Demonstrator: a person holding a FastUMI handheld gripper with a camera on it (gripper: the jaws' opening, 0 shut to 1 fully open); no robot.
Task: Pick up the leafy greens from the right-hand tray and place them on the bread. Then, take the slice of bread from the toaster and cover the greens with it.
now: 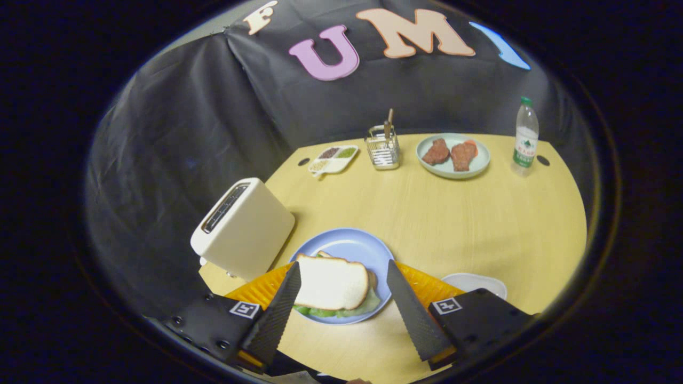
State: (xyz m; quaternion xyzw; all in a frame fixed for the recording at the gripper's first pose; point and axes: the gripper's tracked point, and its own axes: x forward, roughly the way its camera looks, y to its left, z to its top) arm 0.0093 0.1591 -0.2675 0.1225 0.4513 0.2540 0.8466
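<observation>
— What sits between your tongs (344, 306)?
— Nothing is gripped; they stand spread wide. A soft square bread slice (331, 282) lies flat on ruffled leafy greens (368, 305), on a round blue plate (352, 248) on the smooth wooden desk (453, 213).
— And the toaster (243, 226)?
— Boxy, cream, just left of the plate.

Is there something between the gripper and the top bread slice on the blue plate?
Nothing visible. The open gripper has its fingers either side of the bread, which lies on the greens on the plate.
</observation>
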